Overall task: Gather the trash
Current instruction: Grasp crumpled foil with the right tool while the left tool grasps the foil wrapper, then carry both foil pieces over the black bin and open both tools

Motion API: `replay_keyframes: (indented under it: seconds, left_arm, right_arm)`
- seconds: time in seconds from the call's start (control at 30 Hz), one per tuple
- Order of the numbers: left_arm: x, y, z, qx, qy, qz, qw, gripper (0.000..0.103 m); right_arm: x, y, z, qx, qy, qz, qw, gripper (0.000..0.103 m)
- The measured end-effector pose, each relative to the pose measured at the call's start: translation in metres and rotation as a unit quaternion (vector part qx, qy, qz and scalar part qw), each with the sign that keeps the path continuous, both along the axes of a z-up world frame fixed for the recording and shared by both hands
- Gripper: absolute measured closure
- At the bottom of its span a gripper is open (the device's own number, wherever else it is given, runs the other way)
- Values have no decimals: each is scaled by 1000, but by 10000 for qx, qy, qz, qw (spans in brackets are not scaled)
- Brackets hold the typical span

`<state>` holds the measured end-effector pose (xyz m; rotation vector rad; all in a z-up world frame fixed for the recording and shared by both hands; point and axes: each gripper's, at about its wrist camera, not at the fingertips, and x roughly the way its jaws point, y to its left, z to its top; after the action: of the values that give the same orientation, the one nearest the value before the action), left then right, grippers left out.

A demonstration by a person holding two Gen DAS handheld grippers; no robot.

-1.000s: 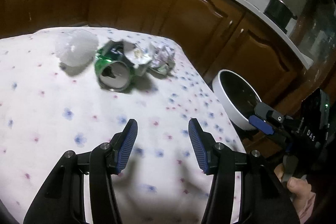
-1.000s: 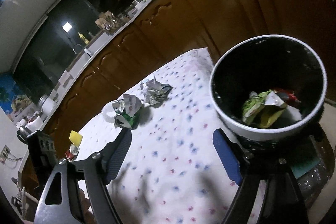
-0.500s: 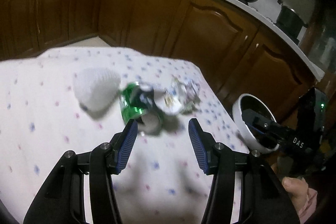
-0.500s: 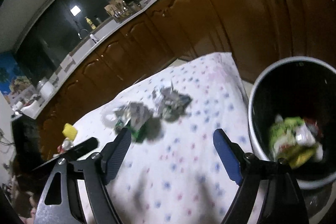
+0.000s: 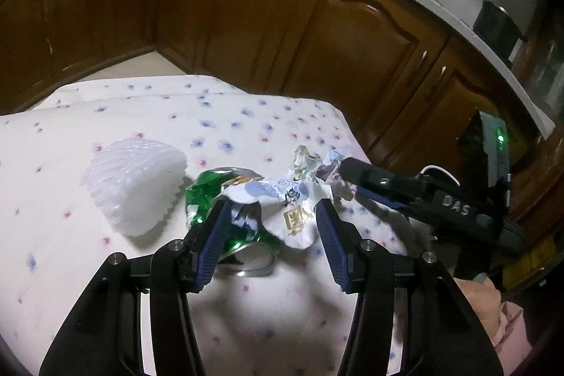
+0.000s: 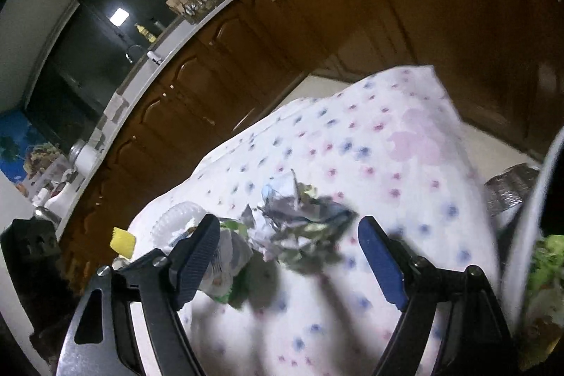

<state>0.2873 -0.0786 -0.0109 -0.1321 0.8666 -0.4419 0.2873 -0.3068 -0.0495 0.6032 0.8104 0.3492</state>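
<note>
Left gripper is spread wide and low over the flowered tablecloth, its blue pads either side of the crushed green can and the white wrapper draped on it, gripping neither. Right gripper is also spread with nothing between the pads, coming in at the crumpled foil wad just beside the can; that view is blurred, so contact is hard to call. White foam sleeve lies touching the can's far side, and the trash bin with scraps inside stands off the table edge by the right gripper.
</note>
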Motion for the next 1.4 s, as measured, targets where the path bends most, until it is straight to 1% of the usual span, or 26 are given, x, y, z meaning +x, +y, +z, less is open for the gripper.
replay_keyframes:
  seconds: [0.03,0.07,0.1,0.13,0.17,0.2,0.23,0.27,0.3,0.33,0.47,0.57,0.7,0.83,1.13,1.4]
  left_arm:
    - [2,-3,-2,28,14,-35,10000,57]
    - [4,-5,-4,72,30,-73,9999,68]
    - [5,-8,-6,99,35,-95,9999,74]
    - [5,-10,-7,120,50,-144,9998,82]
    - [4,-12,-8,132,28,-165,9998,86]
    - [2,-13,-6,171,-46,-162,9997,89]
    - [1,-14,-5,182,-94,-182,9996,94]
    - [1,-15,-5,160,-115,-214,9996,97]
    - [-1,-16,-3,126,-139,-241,9995,99]
    - [-3,-17,-2,126,-163,-254,9995,102]
    - [-18,-17,2,98,-276,-336,9990,102]
    - [-32,-15,3,10,-310,-420,9986,102]
    - [-51,-12,2,-140,-253,-498,9983,102]
    - [-72,-17,4,-246,-277,-648,9972,102]
    - [-99,-37,8,-273,-296,-961,9946,102]
    - [-119,-61,21,-143,-519,-1214,9911,102]
  right_arm:
    - [5,2,-2,-19,58,15,10000,23]
    - [7,3,-4,-57,102,31,9999,29]
    - [9,5,-5,-85,126,49,9999,44]
    - [10,7,-8,-108,187,83,9997,52]
    - [10,7,-10,-119,239,91,9996,70]
    - [8,7,-12,-152,293,75,9994,80]
    - [5,6,-12,-177,279,60,9994,81]
    - [1,4,-12,-177,239,52,9995,84]
    - [-4,2,-11,-167,200,35,9997,90]
    - [-8,0,-11,-153,184,21,9997,90]
    - [-27,-7,-5,-105,39,3,9999,93]
    - [-45,-11,2,-203,-86,-25,9998,93]
    - [-64,-16,11,-289,-169,-79,9994,93]
    - [-86,-20,20,-416,-264,-161,9987,94]
    - [-133,-44,29,-559,-372,-484,9966,94]
    - [-172,-70,36,-546,-456,-757,9946,93]
